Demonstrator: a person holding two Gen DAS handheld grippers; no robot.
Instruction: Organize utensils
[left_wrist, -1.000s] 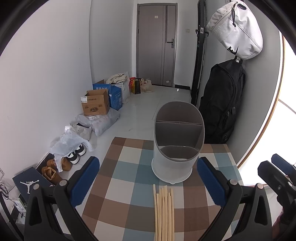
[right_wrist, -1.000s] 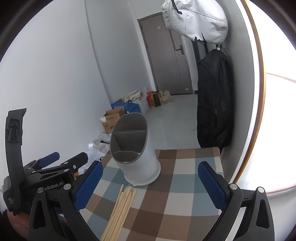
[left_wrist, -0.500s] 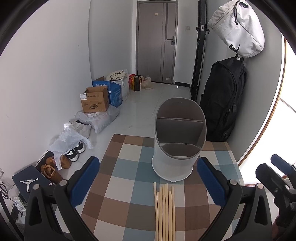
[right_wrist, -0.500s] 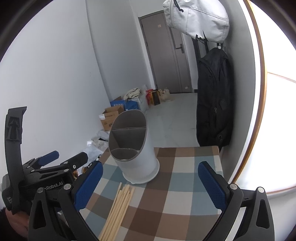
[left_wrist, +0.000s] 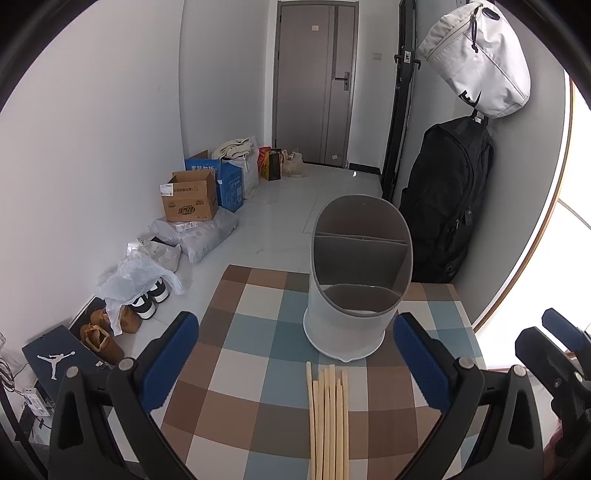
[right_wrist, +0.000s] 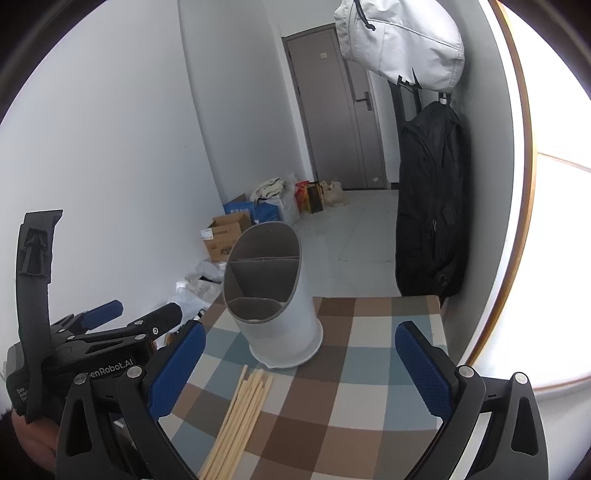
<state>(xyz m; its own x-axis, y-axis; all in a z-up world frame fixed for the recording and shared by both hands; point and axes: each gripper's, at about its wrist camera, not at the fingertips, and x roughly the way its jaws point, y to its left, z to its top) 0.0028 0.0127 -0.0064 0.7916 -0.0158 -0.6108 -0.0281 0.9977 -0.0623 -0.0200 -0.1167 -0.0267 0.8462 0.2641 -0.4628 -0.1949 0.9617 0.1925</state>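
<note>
Pale chopsticks (left_wrist: 328, 417) lying bundled, just before upright divided holder (left_wrist: 356, 280)

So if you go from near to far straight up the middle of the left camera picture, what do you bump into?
Chopsticks on the checked tablecloth → white utensil holder → bare grey floor → closed grey door.

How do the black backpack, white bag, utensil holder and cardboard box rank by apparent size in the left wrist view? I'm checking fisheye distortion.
1. black backpack
2. white bag and utensil holder: these look alike, and the holder is nearer, so unranked.
3. cardboard box, smallest, though it stands farther away.
</note>
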